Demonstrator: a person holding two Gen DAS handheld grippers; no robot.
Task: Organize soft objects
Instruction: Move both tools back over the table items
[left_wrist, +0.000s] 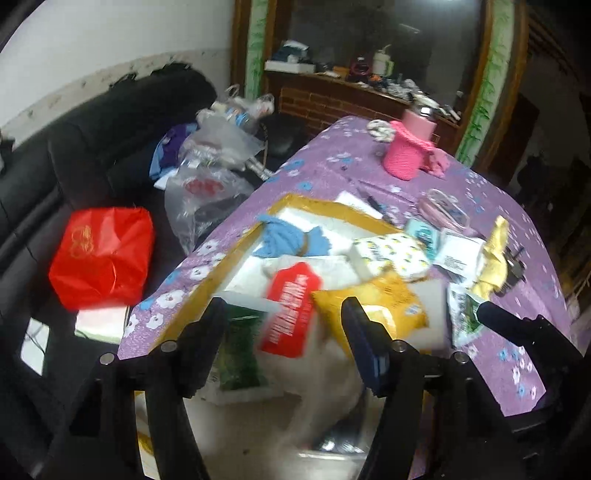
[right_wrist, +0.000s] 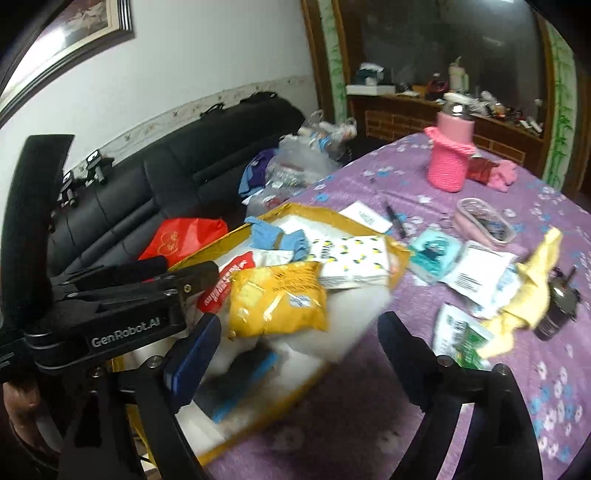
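A yellow-edged box lies on the purple flowered tablecloth. In it are a blue knitted cloth, a red packet, a yellow packet, a lemon-print pack, a green packet and blurred white wadding. My left gripper hangs open over the red and yellow packets and touches nothing. My right gripper stands open wide over the wadding at the box's near corner, its pads clear of it. The left gripper shows from the side.
A pink knitted bottle cover, a pink case, paper leaflets, a yellow cloth and a dark jar lie on the table to the right. A black sofa on the left holds a red bag and plastic bags.
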